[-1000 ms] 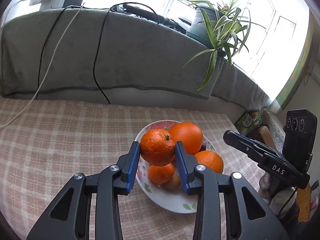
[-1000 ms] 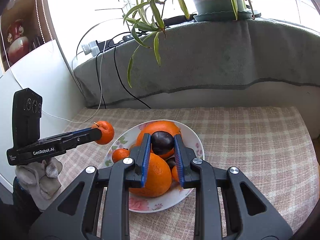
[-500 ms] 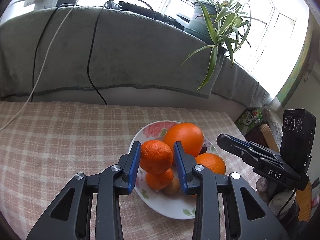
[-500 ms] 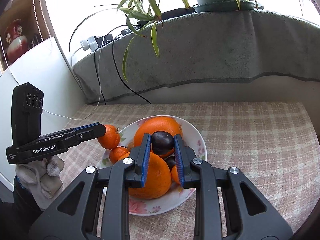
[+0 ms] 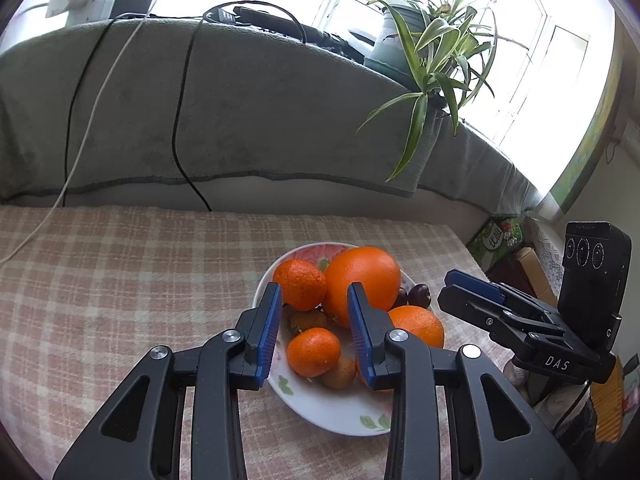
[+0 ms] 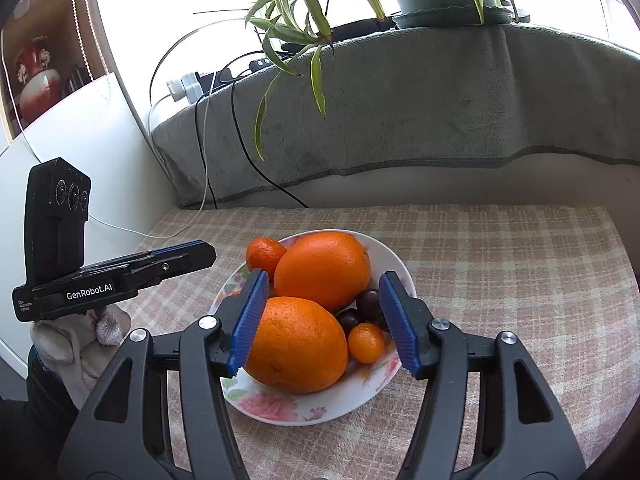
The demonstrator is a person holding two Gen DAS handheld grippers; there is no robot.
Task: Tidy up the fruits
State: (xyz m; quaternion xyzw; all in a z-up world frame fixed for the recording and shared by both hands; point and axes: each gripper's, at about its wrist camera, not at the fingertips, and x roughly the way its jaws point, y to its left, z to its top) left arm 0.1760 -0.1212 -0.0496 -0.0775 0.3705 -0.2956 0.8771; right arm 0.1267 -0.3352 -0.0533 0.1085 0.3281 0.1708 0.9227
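We are holding both claws spread and empty above the plate (image 6: 394, 258) on the tabletop (image 5: 120, 264). Left claw (image 5: 314, 326) is hanging over a mandarin (image 5: 313, 352); right claw (image 6: 322, 322) is flanking an orange (image 6: 296, 344). Fruits look placed; next, lifting clear.
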